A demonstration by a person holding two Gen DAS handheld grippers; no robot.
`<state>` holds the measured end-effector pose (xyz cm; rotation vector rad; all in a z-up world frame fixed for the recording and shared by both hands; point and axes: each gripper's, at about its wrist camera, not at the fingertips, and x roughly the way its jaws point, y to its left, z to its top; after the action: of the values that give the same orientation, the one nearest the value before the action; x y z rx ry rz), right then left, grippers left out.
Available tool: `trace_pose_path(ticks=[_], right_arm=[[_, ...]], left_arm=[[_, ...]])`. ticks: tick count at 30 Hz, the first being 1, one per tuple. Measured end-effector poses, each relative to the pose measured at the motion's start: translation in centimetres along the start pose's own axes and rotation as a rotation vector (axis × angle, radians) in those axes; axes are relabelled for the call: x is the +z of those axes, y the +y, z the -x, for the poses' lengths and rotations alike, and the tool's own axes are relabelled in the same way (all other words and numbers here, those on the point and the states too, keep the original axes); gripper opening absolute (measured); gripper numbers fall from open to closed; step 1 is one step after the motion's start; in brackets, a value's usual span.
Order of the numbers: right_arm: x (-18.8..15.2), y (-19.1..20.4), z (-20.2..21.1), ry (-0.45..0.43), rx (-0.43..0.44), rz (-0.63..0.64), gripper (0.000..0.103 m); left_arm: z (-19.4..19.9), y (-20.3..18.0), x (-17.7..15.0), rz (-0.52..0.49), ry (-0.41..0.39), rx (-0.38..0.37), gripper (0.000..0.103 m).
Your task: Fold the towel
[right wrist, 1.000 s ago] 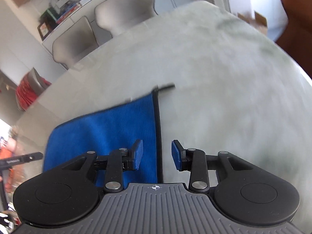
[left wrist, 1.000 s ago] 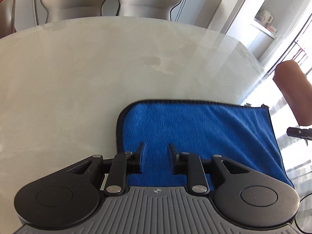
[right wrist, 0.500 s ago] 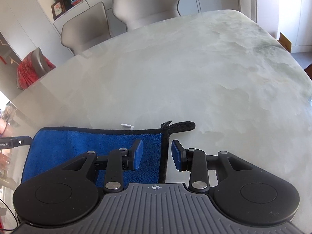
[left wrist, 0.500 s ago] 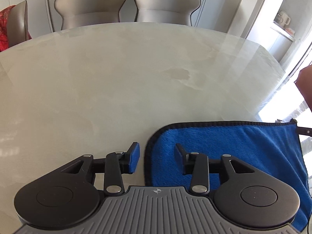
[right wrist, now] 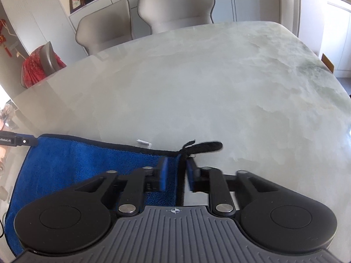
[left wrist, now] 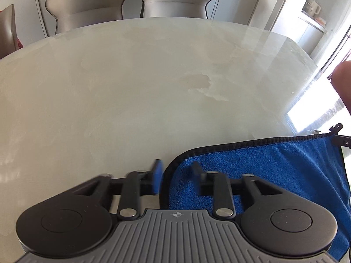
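Closing left fingers (left wrist: pixel 158 176) astride towel (left wrist: pixel 274 164) hem | right fingers (right wrist: pixel 163 175) closing on its corner

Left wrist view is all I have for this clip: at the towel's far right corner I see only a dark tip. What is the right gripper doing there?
Observer: The right gripper straddles the towel at its black-trimmed side edge, just short of that corner. Its jaws are closing, and the pads are not yet pressing.
Operator: Is the hanging loop caught between them?
Observer: No. The loop lies flat on the table beyond the corner, clear of both fingers.
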<state>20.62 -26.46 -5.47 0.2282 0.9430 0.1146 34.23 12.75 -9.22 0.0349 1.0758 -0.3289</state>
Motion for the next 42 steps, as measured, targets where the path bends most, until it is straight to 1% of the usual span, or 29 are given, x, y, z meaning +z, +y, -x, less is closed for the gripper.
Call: trace_pose_path(ticks=[2, 8, 9, 10, 12, 13, 16, 19, 22, 23, 25, 26, 27, 29, 31, 35, 37, 40, 42], right_arm=[[0.1, 0.0, 0.2, -0.013, 0.006, 0.007, 0.010], [0.9, 0.2, 0.1, -0.030, -0.021, 0.059, 0.008], [1.2, 0.2, 0.0, -0.033, -0.027, 0.064, 0.007], [1.6, 0.1, -0.1, -0.035, -0.031, 0.068, 0.007], [2.2, 0.2, -0.3, -0.042, -0.037, 0.081, 0.007], [2.7, 0.3, -0.5, -0.048, -0.040, 0.092, 0.007], [4.1, 0.7, -1.0, -0.058, -0.038, 0.118, 0.007], [5.1, 1.2, -1.9, -0.048, -0.054, 0.137, 0.007], [5.5, 1.5, -2.9, 0.012, -0.075, 0.150, 0.008], [5.4, 1.7, -3.1, 0.031, -0.091, 0.165, 0.009], [5.2, 1.9, -3.2, 0.058, -0.112, 0.188, 0.012], [5.0, 2.0, -3.0, 0.054, -0.111, 0.188, 0.017], [4.8, 2.0, -2.7, 0.054, -0.106, 0.182, 0.026], [4.1, 1.9, -1.8, 0.051, -0.093, 0.157, 0.034], [3.2, 1.9, -1.2, 0.056, -0.079, 0.139, 0.034], [1.4, 2.0, -0.5, 0.079, -0.059, 0.137, 0.034], [0.7, 2.0, -0.5, 0.081, -0.051, 0.139, 0.034], [0.3, 1.7, -0.3, 0.077, -0.040, 0.124, 0.034], [0.3, 1.5, -0.2, 0.072, -0.027, 0.114, 0.034]], left_arm=[[0.2, -0.2, -0.1, 0.011, 0.000, -0.008, 0.011], [0.5, -0.5, 0.0, 0.014, -0.026, 0.024, 0.006], [0.6, -0.7, 0.0, 0.004, -0.036, 0.037, 0.000], [0.8, -0.8, 0.1, -0.010, -0.050, 0.060, 0.000], [1.4, -1.1, 0.4, -0.051, -0.080, 0.134, 0.000], [1.6, -1.0, 0.5, -0.049, -0.085, 0.136, 0.000], [2.3, 0.3, 1.0, 0.016, -0.093, 0.092, 0.000], [2.4, 0.4, 1.0, 0.029, -0.090, 0.075, 0.000], [1.9, 0.0, 0.8, 0.035, -0.064, 0.028, 0.001], [1.8, -0.1, 0.7, 0.035, -0.058, 0.017, 0.004], [1.6, -0.4, 0.4, 0.028, -0.053, 0.003, 0.005], [1.5, -0.6, 0.1, 0.018, -0.055, -0.002, 0.006], [1.3, -0.7, -0.2, 0.011, -0.057, -0.001, 0.006], [0.7, -1.1, -0.3, -0.014, -0.050, 0.027, 0.006], [0.1, -1.4, -0.3, -0.032, -0.038, 0.053, 0.006], [-0.2, -1.9, -0.2, -0.060, -0.035, 0.074, 0.007], [-0.2, -2.2, -0.1, -0.075, -0.021, 0.060, 0.012], [0.3, -2.1, -0.2, -0.083, -0.018, 0.018, 0.024], [0.2, -1.9, -0.3, -0.088, -0.016, 0.043, 0.044]])
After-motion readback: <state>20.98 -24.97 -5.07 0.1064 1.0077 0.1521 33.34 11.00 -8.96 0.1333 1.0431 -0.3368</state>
